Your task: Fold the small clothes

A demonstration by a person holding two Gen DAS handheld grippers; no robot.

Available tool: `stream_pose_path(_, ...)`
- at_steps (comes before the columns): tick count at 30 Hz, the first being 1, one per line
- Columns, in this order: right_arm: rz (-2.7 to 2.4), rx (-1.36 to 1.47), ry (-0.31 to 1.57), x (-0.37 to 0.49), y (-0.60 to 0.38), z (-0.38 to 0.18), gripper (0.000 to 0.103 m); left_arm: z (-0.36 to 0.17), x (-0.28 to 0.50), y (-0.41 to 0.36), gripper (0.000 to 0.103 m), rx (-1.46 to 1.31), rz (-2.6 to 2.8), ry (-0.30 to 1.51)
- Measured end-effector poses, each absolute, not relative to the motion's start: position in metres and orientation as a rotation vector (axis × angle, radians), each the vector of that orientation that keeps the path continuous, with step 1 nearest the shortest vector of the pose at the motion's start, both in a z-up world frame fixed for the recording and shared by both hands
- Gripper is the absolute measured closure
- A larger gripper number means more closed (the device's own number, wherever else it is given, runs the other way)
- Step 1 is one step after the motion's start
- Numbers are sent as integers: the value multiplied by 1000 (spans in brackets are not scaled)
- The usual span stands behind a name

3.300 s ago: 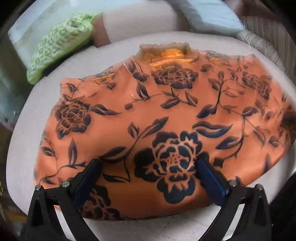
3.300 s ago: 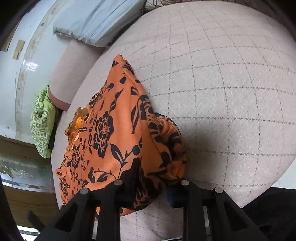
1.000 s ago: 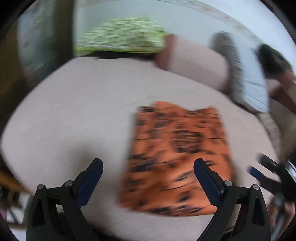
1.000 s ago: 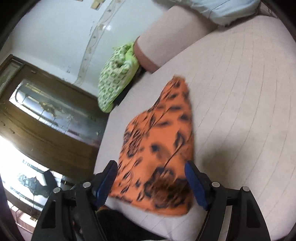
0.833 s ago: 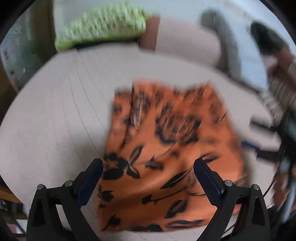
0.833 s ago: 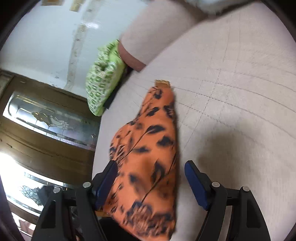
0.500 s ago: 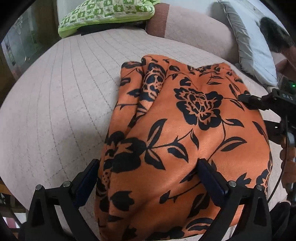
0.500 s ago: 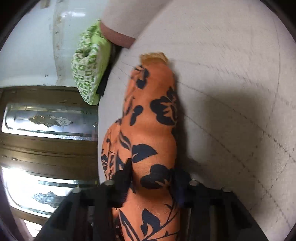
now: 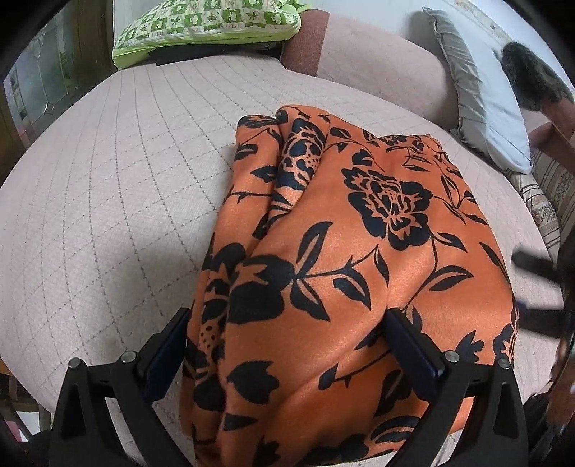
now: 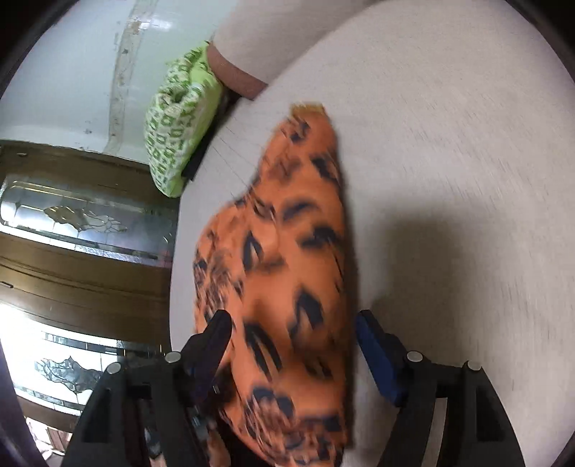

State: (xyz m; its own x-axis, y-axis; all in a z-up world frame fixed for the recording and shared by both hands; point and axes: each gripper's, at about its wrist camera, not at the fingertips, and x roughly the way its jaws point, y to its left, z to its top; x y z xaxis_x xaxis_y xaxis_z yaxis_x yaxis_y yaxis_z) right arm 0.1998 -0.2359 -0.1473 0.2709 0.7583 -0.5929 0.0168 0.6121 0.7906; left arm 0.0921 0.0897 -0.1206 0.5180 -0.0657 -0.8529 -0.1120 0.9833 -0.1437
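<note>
Orange garment (image 9: pixel 359 258) with black floral print lies folded in a thick, rumpled bundle on the quilted cushion, layered edges bunched along its left side.

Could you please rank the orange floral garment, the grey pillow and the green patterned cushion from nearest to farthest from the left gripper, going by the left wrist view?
1. Orange floral garment: lies between the fingers of the left gripper.
2. Grey pillow: far right, against the sofa back.
3. Green patterned cushion: top left, farthest back.
</note>
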Motion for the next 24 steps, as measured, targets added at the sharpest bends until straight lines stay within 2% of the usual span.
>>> stream_pose_path(4, 637, 801, 1269, 177, -225, -169, 30, -122, 88, 93, 0, -189, 31, 1025)
stream_pose_path(6, 642, 753, 1258, 174, -216, -168, 52, -119, 87, 93, 0, -192, 29, 1022)
stream_pose_path(7, 632, 733, 1247, 171, -215, -161, 59, -119, 86, 93, 0, -195, 28, 1021)
stream_pose_path(10, 618, 574, 1177, 158, -200, -126, 63, -118, 85, 94, 0, -194, 32, 1023)
stream_pose_path(12, 568, 455, 1191, 157, -192, -132, 64, -119, 85, 92, 0, -193, 27, 1025)
stream_pose_path(13, 540, 405, 1220, 161, -188, -142, 61, -119, 84, 91, 0, -179, 31, 1022)
stream_pose_path(16, 541, 578, 1255, 164, -208, -161, 50, -120, 84, 93, 0, -192, 30, 1019)
stream_pose_path(17, 538, 567, 1254, 164, -209, -156, 40, -120, 84, 94, 0, -190, 29, 1020)
stream_pose_path(21, 549, 596, 1231, 166, -222, -140, 33, -120, 83, 94, 0, -195, 29, 1018)
stream_pose_path(24, 542, 685, 1192, 174, -233, -137, 32, -120, 83, 95, 0, -196, 27, 1018)
